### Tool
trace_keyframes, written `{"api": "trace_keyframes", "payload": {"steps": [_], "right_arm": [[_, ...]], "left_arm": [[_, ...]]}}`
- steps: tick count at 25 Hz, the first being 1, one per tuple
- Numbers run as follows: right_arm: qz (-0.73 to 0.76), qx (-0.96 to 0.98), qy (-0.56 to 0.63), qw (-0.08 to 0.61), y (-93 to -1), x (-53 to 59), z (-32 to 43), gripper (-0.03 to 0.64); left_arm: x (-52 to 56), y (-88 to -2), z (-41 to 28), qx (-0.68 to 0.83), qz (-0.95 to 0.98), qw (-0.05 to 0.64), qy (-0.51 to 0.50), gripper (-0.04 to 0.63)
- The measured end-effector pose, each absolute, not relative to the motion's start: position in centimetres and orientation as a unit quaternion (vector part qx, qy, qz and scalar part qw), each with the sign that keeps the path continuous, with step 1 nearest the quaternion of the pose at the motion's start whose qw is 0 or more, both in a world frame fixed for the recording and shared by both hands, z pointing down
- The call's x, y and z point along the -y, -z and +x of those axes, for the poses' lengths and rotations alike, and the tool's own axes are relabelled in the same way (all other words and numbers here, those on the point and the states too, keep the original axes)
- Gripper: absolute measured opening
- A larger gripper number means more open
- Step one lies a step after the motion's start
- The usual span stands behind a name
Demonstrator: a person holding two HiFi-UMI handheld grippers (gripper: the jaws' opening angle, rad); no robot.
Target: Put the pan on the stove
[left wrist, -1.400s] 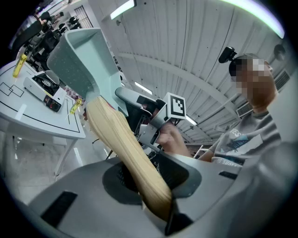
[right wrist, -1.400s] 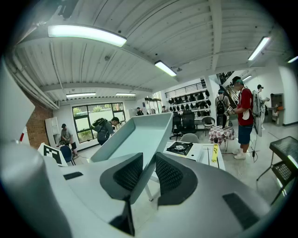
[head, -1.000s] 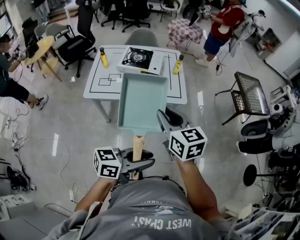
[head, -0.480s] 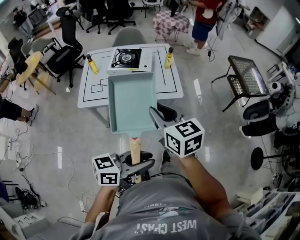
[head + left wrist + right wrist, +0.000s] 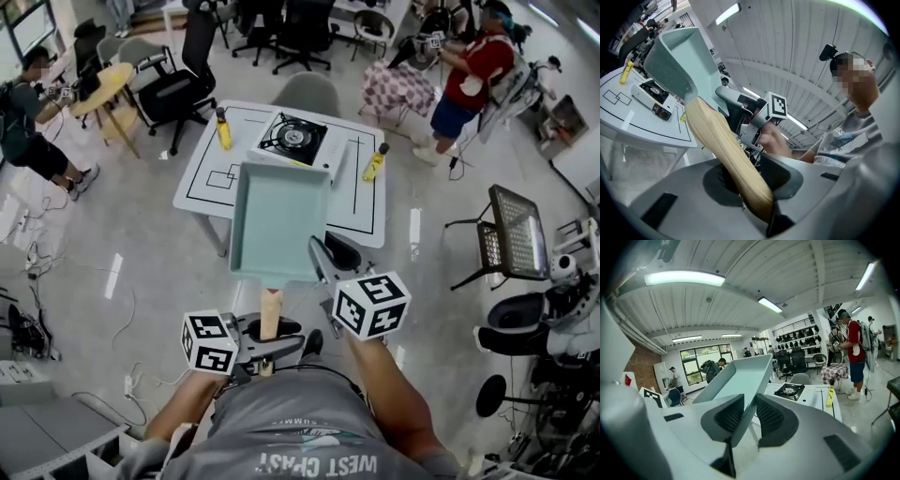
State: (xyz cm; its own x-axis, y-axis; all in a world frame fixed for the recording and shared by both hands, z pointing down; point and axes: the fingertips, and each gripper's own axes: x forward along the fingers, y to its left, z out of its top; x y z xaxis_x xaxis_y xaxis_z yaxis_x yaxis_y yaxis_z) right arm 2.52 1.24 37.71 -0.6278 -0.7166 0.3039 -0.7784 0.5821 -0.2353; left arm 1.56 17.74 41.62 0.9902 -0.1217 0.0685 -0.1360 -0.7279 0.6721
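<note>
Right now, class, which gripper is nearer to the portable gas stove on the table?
Right. The right gripper clamps the side wall of the pan, further forward toward the portable gas stove. The left gripper grips the wooden handle behind the pan, close to the person's body.

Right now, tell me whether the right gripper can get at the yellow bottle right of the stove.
Probably not: the right gripper is clamped on the teal pan at its rim, and the yellow bottle stands on the table well ahead.

Both clamped: left claw (image 5: 271, 343), right claw (image 5: 320, 260)
</note>
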Motion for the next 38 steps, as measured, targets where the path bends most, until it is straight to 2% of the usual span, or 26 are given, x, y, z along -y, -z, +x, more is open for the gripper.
{"api": "trace_keyframes", "payload": {"steps": [26,38], "right_arm": [[0.320,0.926,-0.190,0.064,-37.9,10.1,10.5,0.089],[0.319,0.925,-0.197,0.057,-38.3,11.9,11.9,0.084]], "left_arm": [[-6.2,-42.1,13.0,0.183,0.912,0.367,-0.001,0.103],[-4.4,-42.7,14.5,0.186,0.911,0.368,0.000,0.103]]}}
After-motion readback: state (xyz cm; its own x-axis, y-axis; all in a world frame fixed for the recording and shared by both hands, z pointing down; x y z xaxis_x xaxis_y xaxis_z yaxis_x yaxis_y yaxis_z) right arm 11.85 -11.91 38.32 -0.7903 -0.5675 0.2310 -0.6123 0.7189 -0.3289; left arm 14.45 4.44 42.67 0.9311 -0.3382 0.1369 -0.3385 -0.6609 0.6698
